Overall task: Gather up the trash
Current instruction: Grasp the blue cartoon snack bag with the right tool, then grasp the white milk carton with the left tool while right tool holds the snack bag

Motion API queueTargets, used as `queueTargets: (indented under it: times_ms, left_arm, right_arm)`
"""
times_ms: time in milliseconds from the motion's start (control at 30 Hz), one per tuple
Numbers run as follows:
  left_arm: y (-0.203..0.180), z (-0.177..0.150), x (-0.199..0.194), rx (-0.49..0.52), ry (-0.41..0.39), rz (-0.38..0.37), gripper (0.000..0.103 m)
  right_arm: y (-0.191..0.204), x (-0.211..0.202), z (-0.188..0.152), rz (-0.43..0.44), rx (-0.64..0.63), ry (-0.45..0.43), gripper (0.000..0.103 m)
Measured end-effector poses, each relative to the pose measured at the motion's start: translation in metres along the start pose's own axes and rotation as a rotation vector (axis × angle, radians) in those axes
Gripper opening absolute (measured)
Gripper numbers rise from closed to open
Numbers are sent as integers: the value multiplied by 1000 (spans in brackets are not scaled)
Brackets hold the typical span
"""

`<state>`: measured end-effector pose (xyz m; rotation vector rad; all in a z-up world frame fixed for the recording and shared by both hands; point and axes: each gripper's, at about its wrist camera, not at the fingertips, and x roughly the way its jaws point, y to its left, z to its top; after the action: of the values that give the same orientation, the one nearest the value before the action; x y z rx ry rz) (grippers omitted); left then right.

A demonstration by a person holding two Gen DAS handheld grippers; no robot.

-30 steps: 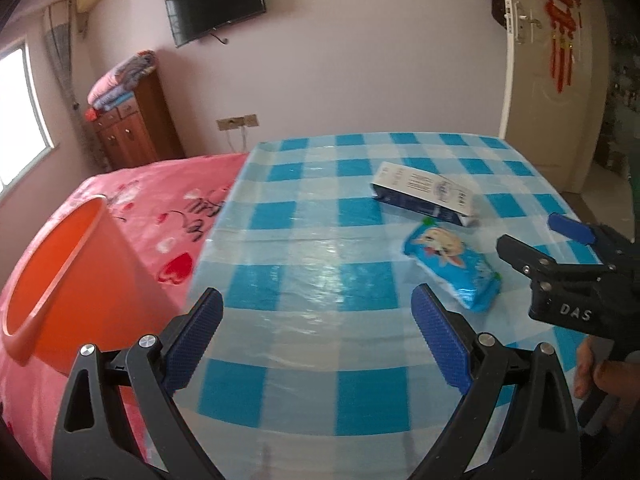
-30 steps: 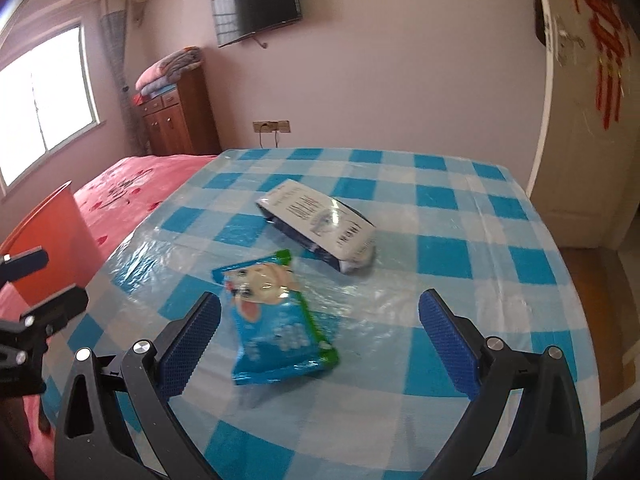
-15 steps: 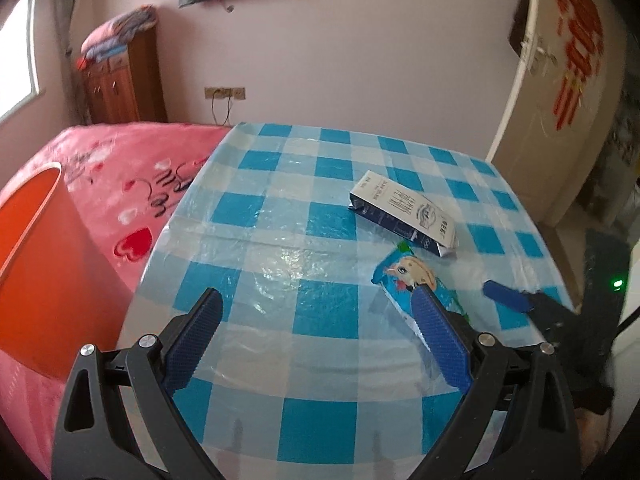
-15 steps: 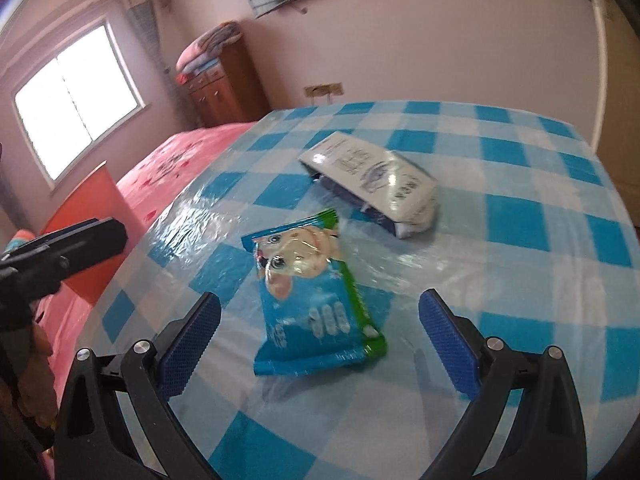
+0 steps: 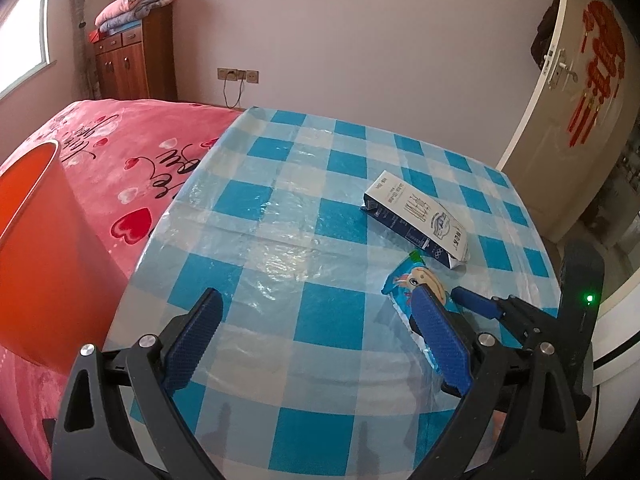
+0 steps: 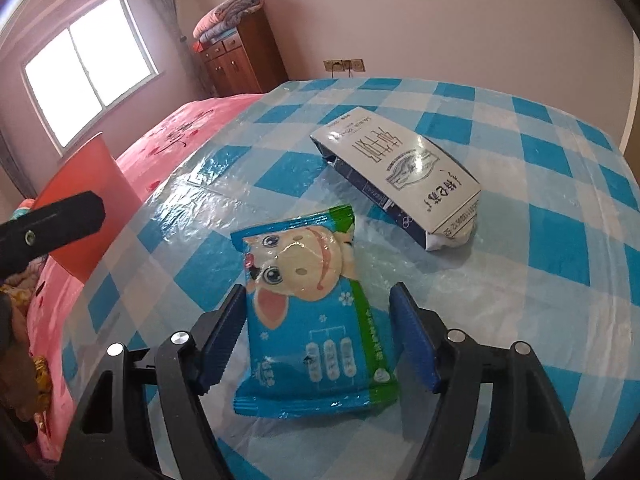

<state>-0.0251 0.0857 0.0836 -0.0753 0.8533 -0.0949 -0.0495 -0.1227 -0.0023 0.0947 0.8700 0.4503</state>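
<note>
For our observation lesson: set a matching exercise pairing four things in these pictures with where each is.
Things:
1. blue wipes pack
2. milk carton
3. orange bin
4. left gripper

Places:
A. beside the table, by the pink bed
B. between the right gripper's fingers
C. lying on its side beyond the pack
D. open above bare tablecloth

Pairs: 1-B, 2-C, 3-A, 4-D

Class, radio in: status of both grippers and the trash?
Right gripper open, straddling wipes pack. Left gripper open, empty. Carton beyond, clear. Orange bin left.
</note>
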Motion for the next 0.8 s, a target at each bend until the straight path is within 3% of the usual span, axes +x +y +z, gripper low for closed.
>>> queueTargets:
  times_ms: [67, 133, 233, 533, 800]
  left_arm:
    - [-4, 1, 2, 5, 3, 2, 95]
    - [-8, 5, 4, 6, 4, -1, 95]
    - [-15, 9, 7, 3, 8, -10, 95]
    - [-38, 21, 30, -53, 49, -83, 95]
    - [-66, 39, 64, -149, 75, -135, 95]
  right_arm:
    - [-1, 0, 0, 4, -3, 0, 72]
    - [-2, 0, 0, 14, -5, 0, 59]
    - [-4, -1, -1, 39, 1, 2, 50]
    - [-20, -17, -10, 58, 54, -32, 41]
    - [-70, -46, -16, 23, 190, -112, 41]
